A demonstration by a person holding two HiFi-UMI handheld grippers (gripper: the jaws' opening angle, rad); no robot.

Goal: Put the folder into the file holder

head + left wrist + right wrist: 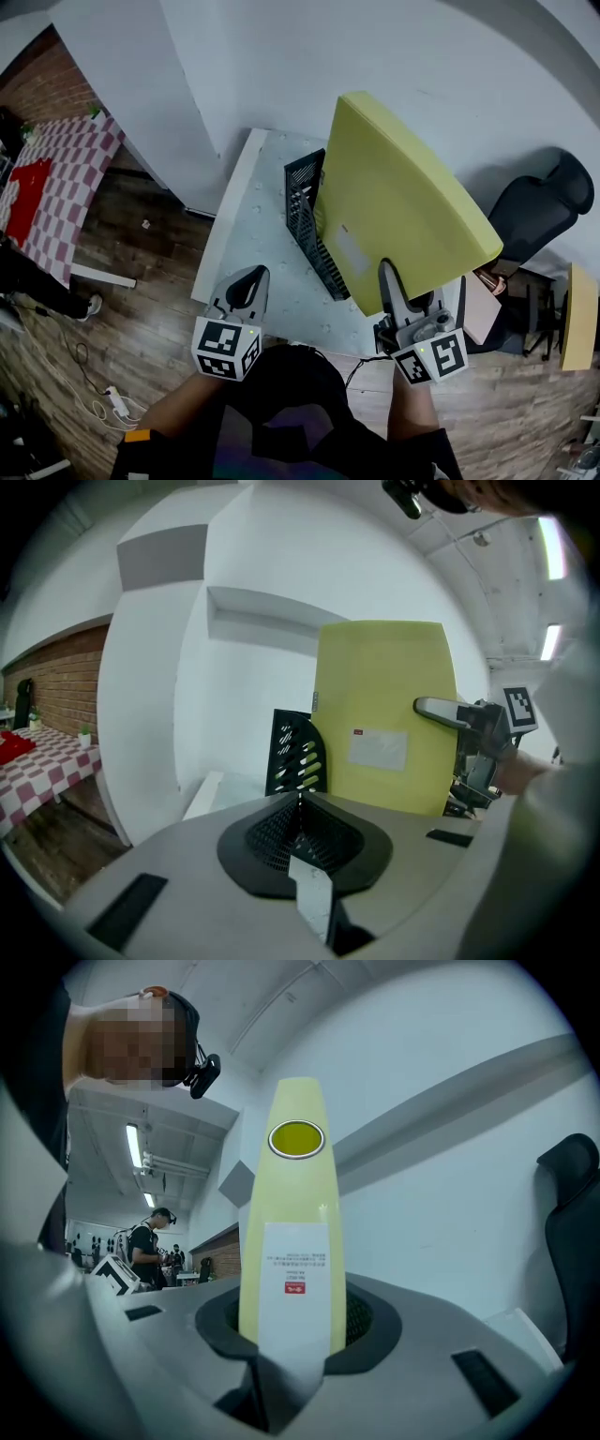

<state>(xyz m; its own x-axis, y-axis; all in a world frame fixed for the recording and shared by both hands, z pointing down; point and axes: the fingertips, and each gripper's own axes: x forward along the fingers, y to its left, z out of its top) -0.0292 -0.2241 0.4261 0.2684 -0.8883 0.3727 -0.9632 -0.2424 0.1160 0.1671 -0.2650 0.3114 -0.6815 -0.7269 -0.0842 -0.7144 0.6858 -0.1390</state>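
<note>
Right gripper is reaching out over the near edge of the white counter, the person's forearm running straight behind it. Its fingers are clenching the spine of the yellow folder near the lower end. In the right gripper view the folder is rising from between the fingers, a white label facing the camera and a round hole near the top.

The folder is standing on edge and leaning away from the person, hanging over the right part of the counter. The black mesh file holder is sitting on the counter just to its left, and the folder's lower edge is overlapping it in the head view. From the left gripper view, yellow is showing through the slots of the file holder; I cannot tell whether the folder is inside it or past it.

Left gripper is hovering at the counter's near left corner, apart from the file holder, its fingers pressed together on nothing.

A black chair is standing to the right, a red-and-white checked cloth is lying far left, and cables are trailing on the wooden floor
</note>
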